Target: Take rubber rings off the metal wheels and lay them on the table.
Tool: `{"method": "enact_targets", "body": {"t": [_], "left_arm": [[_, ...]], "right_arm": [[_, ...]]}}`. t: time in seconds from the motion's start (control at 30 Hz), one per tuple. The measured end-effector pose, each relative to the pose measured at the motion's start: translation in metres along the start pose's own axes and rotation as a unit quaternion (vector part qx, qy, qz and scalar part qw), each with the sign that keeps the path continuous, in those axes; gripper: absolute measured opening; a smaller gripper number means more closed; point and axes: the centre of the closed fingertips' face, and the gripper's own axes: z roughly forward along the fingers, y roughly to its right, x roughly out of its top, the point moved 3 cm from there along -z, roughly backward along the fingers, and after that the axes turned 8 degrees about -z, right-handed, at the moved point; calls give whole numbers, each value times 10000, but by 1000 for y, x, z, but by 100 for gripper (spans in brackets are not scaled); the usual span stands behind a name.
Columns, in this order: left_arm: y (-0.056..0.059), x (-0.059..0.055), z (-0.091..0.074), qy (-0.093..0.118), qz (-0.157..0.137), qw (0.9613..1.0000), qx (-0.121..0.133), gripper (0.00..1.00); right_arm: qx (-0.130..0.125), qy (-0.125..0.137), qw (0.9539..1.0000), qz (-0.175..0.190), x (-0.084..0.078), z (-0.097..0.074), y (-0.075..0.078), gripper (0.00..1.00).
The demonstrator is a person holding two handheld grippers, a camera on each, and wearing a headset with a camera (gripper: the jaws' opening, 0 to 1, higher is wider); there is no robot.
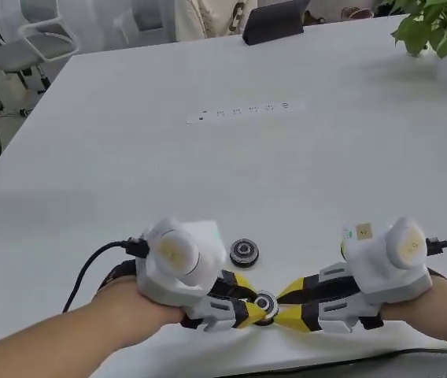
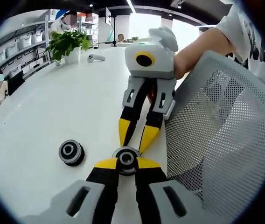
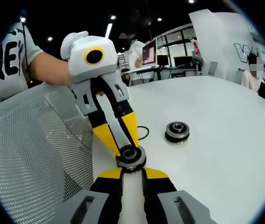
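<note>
The smooth white desk [image 1: 208, 173] carries two small round wheels close to its near edge. The first metal wheel [image 1: 264, 303] lies flat right at the near edge, a silvery hub with a dark centre bore inside a black outer band. The two grippers meet on it from opposite sides.

The left gripper [image 1: 251, 309] is white moulded plastic, with black fingers ending in wedge-shaped yellow tips. Its jaws are drawn in to a narrow gap, with the tips pressed against the wheel's rim. In the left gripper view, its own tips [image 2: 126, 162] flank the wheel [image 2: 126, 157].

The right gripper [image 1: 282, 309] has the same build and reaches in from the other side. Its jaws are likewise almost closed, with the tips [image 3: 131, 171] on the wheel's [image 3: 131, 157] near rim. Whether either pair pinches the black band alone or the whole wheel can't be told.

The second wheel [image 1: 244, 252] lies flat just beyond the first, apart from both grippers. It is a thick black ring around a grooved metal hub [image 2: 71, 152] [image 3: 177, 131].

A glossy black cable [image 1: 90, 268] curves from the left gripper's housing. A leafy potted plant [image 1: 434, 31] stands at the desk's far right corner. A white mesh chair back [image 2: 221, 140] sits beside the near edge.
</note>
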Motion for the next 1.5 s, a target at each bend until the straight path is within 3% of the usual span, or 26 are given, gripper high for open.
{"method": "enact_targets", "body": {"t": [0.1, 0.2, 0.37, 0.5, 0.67, 0.9, 0.97, 1.2, 1.27, 1.4, 1.5], "left_arm": [[1, 1, 1, 37, 166, 9998, 79, 7], [1, 1, 1, 85, 25, 9999, 112, 7], [1, 1, 1, 97, 77, 9998, 123, 7], [2, 1, 1, 139, 61, 9998, 114, 7], [3, 0, 1, 125, 73, 9998, 168, 7], [3, 0, 2, 114, 106, 9996, 219, 7], [3, 0, 2, 112, 106, 9996, 243, 7], [4, -1, 2, 112, 103, 9995, 275, 7], [4, -1, 2, 113, 100, 9995, 281, 7], [4, -1, 2, 108, 98, 9995, 294, 7], [4, -1, 2, 98, 98, 9994, 306, 7]], "right_arm": [[-8, -2, 10000, 3, 0, 0, 0, 12], [-30, 8, 10000, 10, 0, 0, 0, 12], [-45, -53, 10000, -7, 1, -1, -1, 12], [-107, -161, 9997, -126, -2, -2, 0, 1], [-124, -196, 9997, -80, -3, -1, 1, 0], [-184, -129, 9988, 437, -3, -1, 3, 0], [-200, -11, 9959, 882, -4, -2, 4, 0], [-231, 197, 9892, 1437, -3, -7, 5, 0], [-240, 232, 9887, 1464, -3, -8, 5, 0], [-288, 527, 9819, 1794, 3, -11, 9, 0], [-291, 495, 9831, 1738, 3, -10, 8, 0]]}}
